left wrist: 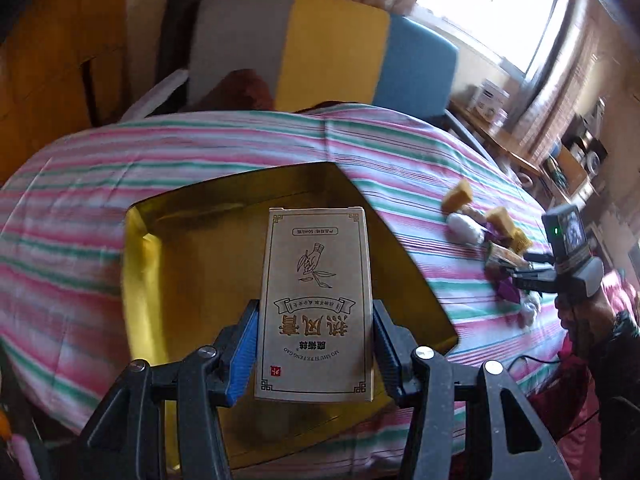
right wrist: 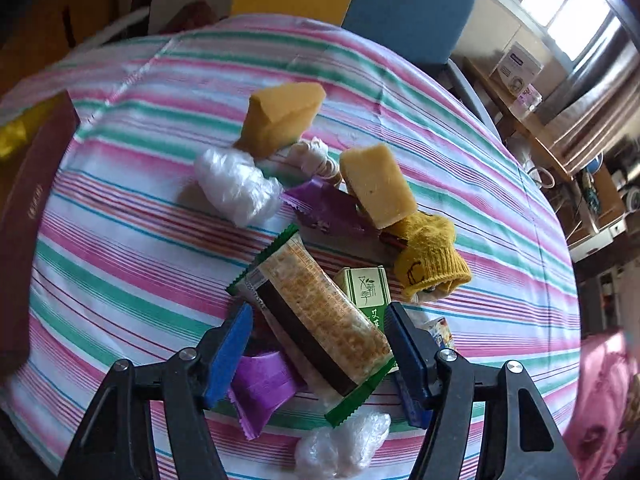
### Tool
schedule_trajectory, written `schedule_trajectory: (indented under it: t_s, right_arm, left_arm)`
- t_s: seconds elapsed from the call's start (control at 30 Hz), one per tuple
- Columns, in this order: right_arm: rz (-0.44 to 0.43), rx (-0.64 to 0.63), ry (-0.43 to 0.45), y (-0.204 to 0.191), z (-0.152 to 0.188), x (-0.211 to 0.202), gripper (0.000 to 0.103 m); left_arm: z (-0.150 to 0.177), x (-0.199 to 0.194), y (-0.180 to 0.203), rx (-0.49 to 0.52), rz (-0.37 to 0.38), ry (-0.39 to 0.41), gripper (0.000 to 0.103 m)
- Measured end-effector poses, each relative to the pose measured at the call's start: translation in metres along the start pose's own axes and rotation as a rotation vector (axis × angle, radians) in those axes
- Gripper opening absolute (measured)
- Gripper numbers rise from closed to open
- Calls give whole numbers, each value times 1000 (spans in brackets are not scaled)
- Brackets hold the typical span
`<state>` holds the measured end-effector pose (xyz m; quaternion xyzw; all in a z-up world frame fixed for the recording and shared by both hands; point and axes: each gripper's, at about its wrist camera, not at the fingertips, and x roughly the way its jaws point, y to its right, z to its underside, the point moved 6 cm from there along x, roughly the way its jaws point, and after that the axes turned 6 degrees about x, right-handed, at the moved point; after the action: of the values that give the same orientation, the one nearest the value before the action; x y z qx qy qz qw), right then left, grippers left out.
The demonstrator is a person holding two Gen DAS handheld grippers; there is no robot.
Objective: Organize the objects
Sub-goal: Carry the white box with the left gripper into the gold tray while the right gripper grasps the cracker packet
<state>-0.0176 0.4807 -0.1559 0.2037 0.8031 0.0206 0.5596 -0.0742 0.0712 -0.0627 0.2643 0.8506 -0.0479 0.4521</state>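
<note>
Left wrist: L tongs [left wrist: 314, 344] clamped on tan box [left wrist: 316, 304] over gold tray [left wrist: 144, 264], R tongs [right wrist: 320, 344] apart, straddling snack bar [right wrist: 316, 316].

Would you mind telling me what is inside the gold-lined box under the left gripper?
Only bare gold lining shows inside the gold-lined box. The beige carton held by the left gripper covers the box's middle, so whatever lies there is hidden.

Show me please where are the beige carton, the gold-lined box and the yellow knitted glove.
beige carton [left wrist: 316, 300]: left wrist view, middle of printed face.
gold-lined box [left wrist: 140, 264]: left wrist view, left inner wall.
yellow knitted glove [right wrist: 430, 256]: right wrist view, middle of knit.
</note>
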Motion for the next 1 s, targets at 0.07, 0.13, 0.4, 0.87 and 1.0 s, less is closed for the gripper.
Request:
schedule_trajectory:
  t_s: [0.07,0.13,0.4,0.87,1.0]
  right_arm:
    - [22,-7,-35,2,1,11,65]
    - [34,10,-35,6,2,16,55]
    - [-29,147,78,30,4,10,39]
    - [-96,203,197,30,-11,-15,39]
    - [-118,210,229,31,-13,-24,39]
  left_arm:
    - [6,-3,-23,-68,-18,-2,53]
    - [11,-6,-48,-139,-52,-2,53]
    - [-4,3,-98,-256,-157,2,53]
    - [-32,62,-113,-209,-305,-81,53]
    - [-36,74,-117,-217,-323,-102,53]
